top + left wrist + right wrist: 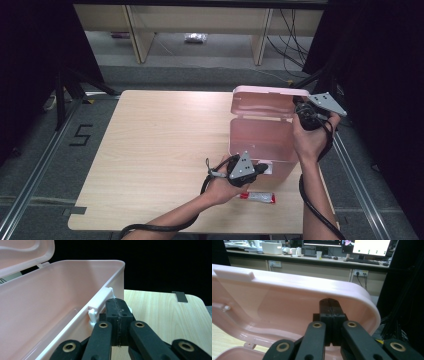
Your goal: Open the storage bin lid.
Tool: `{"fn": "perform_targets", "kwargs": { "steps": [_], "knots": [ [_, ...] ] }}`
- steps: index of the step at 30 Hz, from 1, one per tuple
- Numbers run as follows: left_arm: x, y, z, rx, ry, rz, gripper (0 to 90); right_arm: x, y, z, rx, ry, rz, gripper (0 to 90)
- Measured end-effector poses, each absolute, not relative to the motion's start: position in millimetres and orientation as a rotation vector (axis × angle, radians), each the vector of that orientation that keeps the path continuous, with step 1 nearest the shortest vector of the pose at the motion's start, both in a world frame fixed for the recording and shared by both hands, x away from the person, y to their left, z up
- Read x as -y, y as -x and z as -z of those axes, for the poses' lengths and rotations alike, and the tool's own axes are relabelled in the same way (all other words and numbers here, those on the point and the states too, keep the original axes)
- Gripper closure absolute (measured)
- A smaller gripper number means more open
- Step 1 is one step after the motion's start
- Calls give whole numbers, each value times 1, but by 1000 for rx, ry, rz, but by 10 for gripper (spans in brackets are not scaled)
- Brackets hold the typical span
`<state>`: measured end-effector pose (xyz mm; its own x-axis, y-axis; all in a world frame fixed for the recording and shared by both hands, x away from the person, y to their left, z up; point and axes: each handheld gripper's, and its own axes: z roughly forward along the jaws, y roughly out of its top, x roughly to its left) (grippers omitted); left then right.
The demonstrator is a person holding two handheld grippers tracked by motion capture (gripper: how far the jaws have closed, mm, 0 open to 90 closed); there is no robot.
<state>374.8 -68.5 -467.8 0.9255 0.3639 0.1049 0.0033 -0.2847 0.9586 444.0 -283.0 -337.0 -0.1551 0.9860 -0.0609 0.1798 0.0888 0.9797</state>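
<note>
Both grippers have their jaws pressed together with nothing between them. Seen from the high view, the left gripper (261, 168) sits at the near front wall of a pink plastic box (260, 140), close to a white latch (100, 305) on that wall. From its own camera, the closed black jaw tips lie just beside the latch; whether they touch it is hard to tell. The box stands on the right part of a light wooden surface (160, 150), near its right edge.

The right gripper (303, 111) is at the far right corner of the raised lid (262, 102), which stands open, tilted back from the hinge. In the right gripper view the closed tips (330, 305) point into the lid's pink inner face, right at it; contact cannot be confirmed. A pale rectangular tab (234, 273) sticks up from the lid's rim at the left.

The inside of the box looks bare where it shows, but its floor is partly hidden by the walls and by the left hand (222, 185). A small red and white tube (257, 197) lies on the surface just in front of the box, partly covered by that hand. The right hand (310, 140) covers the box's right side.
</note>
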Motion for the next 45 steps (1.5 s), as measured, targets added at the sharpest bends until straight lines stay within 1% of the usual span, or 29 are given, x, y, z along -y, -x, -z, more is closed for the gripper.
{"fn": "perform_targets", "kwargs": {
  "steps": [45],
  "knots": [
    [69,-374,467,-268,-1843,-367,897,282,-467,347,-1517,-1254,-1135,900]
  ]
}}
